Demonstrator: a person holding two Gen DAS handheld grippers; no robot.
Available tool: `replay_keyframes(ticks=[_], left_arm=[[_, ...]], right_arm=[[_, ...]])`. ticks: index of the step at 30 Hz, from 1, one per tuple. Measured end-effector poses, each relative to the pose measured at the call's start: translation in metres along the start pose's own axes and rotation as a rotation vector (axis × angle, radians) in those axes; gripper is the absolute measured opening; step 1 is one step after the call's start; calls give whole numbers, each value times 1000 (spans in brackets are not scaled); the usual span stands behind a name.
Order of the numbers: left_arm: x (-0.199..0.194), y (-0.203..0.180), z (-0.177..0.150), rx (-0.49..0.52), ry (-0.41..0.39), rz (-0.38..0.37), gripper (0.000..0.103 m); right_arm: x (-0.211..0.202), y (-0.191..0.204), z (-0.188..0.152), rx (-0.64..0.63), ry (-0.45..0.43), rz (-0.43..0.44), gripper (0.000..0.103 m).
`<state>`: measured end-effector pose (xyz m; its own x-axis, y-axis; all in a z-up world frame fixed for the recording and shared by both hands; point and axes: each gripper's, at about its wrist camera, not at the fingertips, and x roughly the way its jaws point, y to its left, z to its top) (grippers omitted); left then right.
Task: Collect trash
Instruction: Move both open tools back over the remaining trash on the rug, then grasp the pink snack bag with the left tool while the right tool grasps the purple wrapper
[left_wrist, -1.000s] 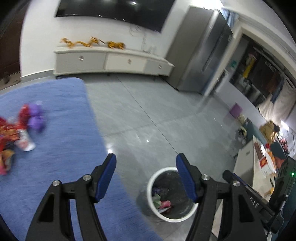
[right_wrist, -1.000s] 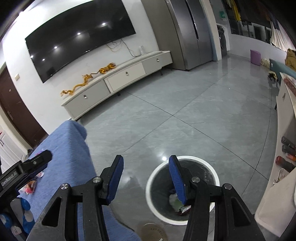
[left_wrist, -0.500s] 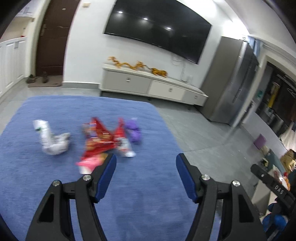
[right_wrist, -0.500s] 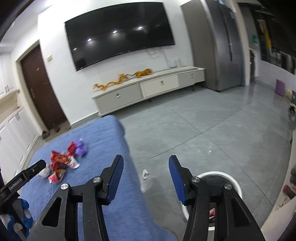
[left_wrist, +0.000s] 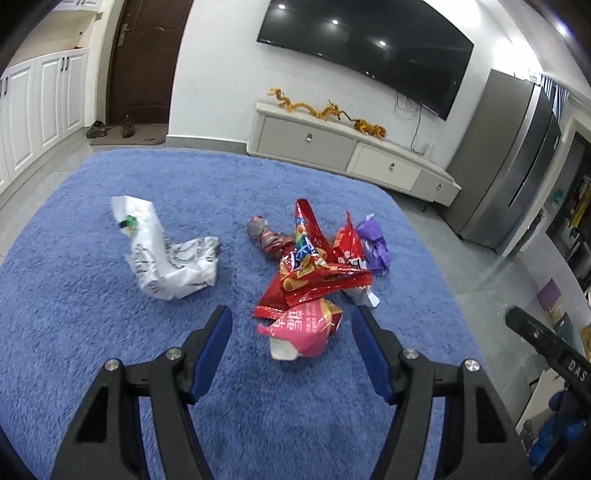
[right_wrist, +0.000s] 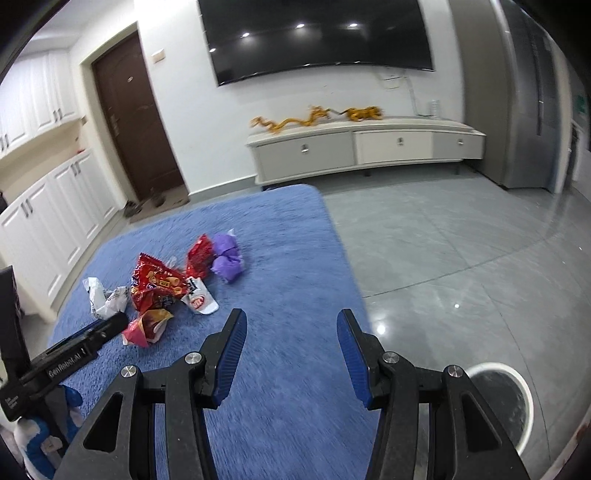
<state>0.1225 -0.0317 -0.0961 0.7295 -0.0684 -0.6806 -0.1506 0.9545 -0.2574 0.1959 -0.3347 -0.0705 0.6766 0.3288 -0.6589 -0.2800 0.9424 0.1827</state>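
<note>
Across a blue rug (left_wrist: 92, 295), wrappers (left_wrist: 310, 273) lie mid-frame; both grippers, left gripper (left_wrist: 291, 332) and right gripper (right_wrist: 288, 332), gape empty; white bin (right_wrist: 517, 398) lower right.

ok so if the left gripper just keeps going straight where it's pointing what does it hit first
Most likely the pink snack wrapper, which lies between the open fingers of the left gripper, at the near end of the trash pile on the blue rug. Depth is hard to judge; it may touch the rug beneath first.

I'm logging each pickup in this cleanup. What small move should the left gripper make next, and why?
Probably ease the left gripper forward and down, then close: it is open and empty, and the pink wrapper lies on the blue rug between its fingertips.
</note>
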Motion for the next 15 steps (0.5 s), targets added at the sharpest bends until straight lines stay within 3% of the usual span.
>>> replay_keyframes(ticks=[9,15], left_arm=[[47,-11,7,-1,87,-16,65],[49,-5,6,-49,75,-61,61]], right_arm=[[68,24,32,-59,37,96,48],[110,35,47,-62,62,155,48]])
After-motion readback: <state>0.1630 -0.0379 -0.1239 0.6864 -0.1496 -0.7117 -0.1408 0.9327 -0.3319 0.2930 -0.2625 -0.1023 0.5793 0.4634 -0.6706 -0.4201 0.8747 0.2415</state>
